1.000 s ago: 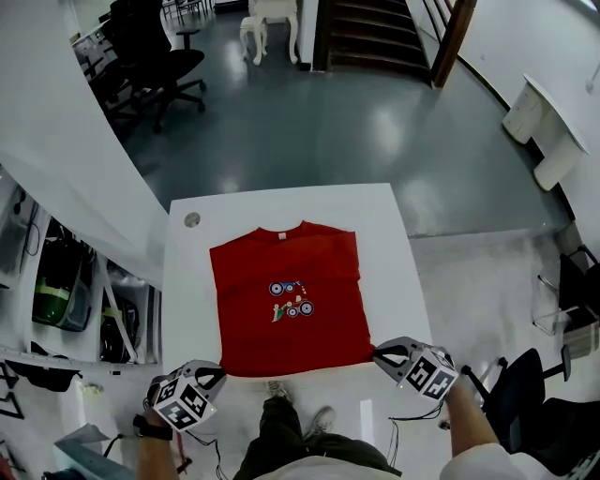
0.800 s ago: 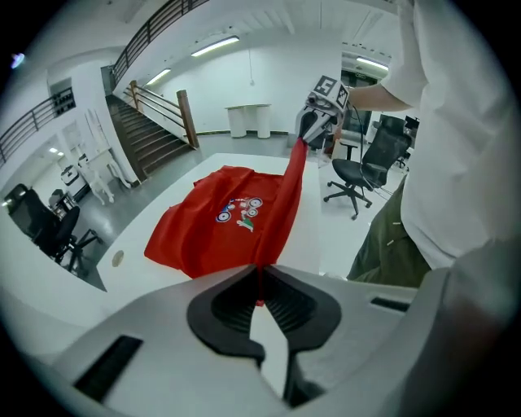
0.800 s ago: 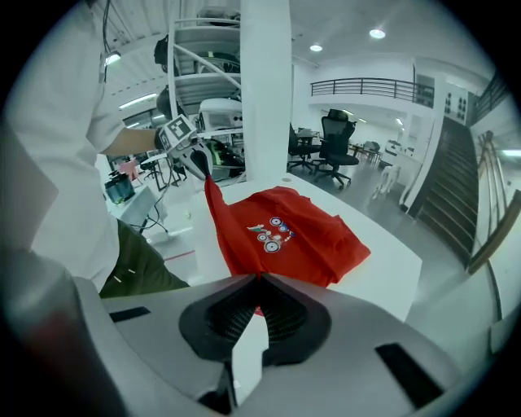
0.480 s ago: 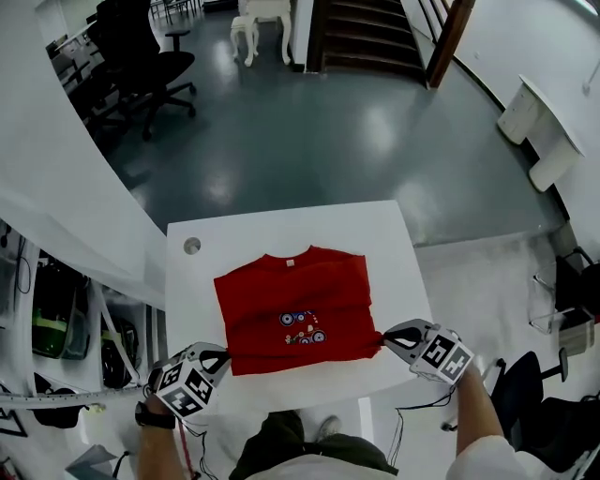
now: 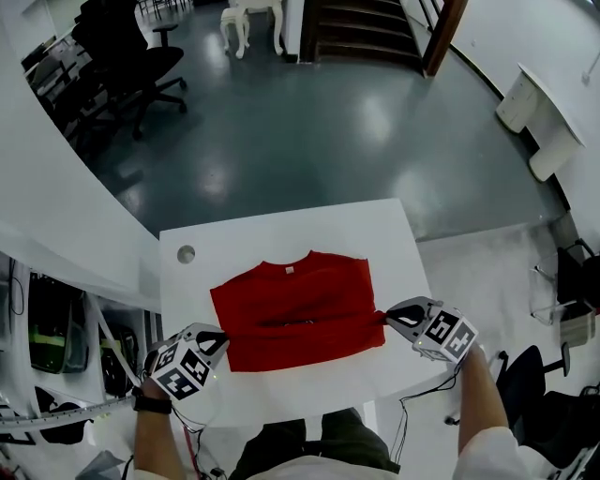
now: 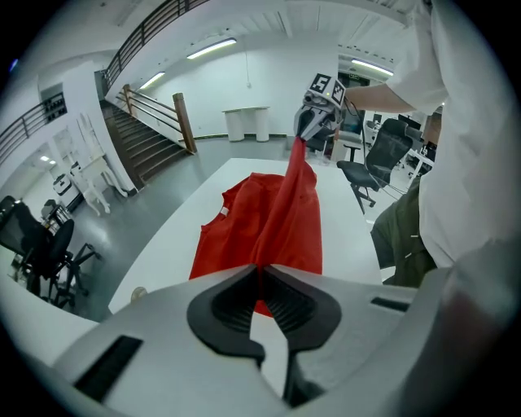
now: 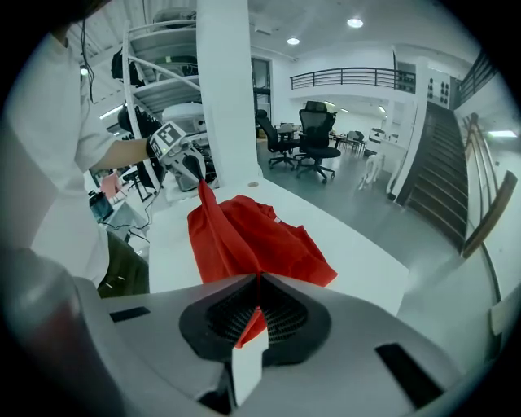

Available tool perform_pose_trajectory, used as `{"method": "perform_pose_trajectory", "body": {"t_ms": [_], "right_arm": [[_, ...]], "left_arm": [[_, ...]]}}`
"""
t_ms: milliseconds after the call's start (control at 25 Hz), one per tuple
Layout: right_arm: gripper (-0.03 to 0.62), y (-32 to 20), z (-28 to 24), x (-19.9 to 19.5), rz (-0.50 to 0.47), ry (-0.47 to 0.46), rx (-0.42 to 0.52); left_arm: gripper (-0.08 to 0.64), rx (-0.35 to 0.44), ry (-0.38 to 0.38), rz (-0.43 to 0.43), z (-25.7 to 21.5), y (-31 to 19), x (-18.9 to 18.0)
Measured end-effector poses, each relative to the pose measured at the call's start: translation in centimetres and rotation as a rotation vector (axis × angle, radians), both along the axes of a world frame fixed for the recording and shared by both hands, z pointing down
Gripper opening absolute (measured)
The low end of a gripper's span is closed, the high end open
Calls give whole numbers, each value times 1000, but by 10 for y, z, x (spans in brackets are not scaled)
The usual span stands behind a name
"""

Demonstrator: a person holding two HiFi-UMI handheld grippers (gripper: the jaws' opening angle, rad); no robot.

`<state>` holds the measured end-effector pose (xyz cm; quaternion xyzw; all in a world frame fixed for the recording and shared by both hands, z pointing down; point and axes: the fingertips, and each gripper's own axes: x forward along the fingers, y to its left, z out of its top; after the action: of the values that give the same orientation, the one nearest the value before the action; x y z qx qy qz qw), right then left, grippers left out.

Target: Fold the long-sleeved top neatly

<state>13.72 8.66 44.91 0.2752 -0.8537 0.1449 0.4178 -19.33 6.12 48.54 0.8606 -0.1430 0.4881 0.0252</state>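
Two grippers are holding the red long-sleeved top [image 5: 300, 305] at once, one at each near corner of its hem. The left gripper [image 5: 221, 341] is clamping the near left corner, its jaws pressed together on a thin fold of the cloth. The right gripper [image 5: 385, 317] is pinching the near right corner in the same way, jaws closed on the fabric. Between them the held edge is stretching taut and standing raised off the white table [image 5: 281, 230], so that in each gripper view the cloth is running as a red ridge up toward the other gripper. The rest of the top is lying spread on the table, with the collar [image 5: 289, 268] and its small white label pointing away from the person, toward the far edge. A round grey disc [image 5: 186, 254] is sitting on the table near its far left corner, apart from the garment. Beyond the table, a black office chair [image 5: 141, 66] is standing on the dark glossy floor, near a staircase [image 5: 366, 28].
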Motion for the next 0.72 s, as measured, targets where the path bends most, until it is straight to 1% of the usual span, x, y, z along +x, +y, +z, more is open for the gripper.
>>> {"method": "perform_pose_trajectory", "body": {"t_ms": [160,320,480,720], "right_arm": [[20,-27,7,6,-24,-17,-19],[20,-58,13,7,-62,-42,-39],[20,-88,19,9,-84,-65,-56],[20,-130,36,8,-95,-81,-98]], "left_arm": [[28,-18,-31,-20,4,-24,7],[28,-43,-66,-62,6,-43,7],[28,-58,-76,-101,7,-66,8],[28,-121,-103,-172,32,-105,3]]}}
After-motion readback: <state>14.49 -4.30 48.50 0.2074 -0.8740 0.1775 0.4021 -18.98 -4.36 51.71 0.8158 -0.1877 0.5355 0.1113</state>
